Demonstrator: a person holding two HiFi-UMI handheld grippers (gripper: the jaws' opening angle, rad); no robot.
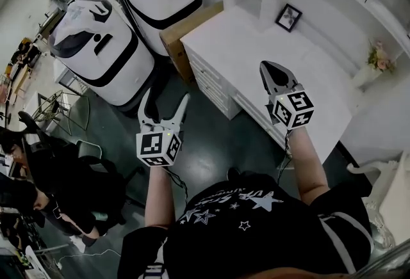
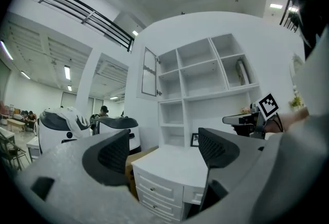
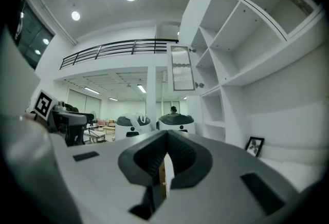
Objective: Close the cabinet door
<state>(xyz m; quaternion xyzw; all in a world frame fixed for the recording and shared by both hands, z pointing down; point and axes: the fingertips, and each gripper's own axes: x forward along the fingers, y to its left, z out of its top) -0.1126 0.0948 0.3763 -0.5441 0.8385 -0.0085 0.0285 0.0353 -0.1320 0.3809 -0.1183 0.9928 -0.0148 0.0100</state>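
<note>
White-framed glass cabinet door [image 3: 182,69] hangs open, way above both sets of jaws. On the left gripper [image 1: 166,98] they're spread, on the right gripper [image 1: 269,73] pressed together, both empty.

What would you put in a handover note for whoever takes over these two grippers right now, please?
Left gripper: jaws apart, nothing between them, held in the air in front of the drawers.
Right gripper: jaws together, empty, held near the white counter.
Cabinet door: at the upper left of the shelf unit, swung open; neither gripper touches it.
Done: nothing yet.
Left: raise a gripper to the door and push it shut against the shelf unit.
</note>
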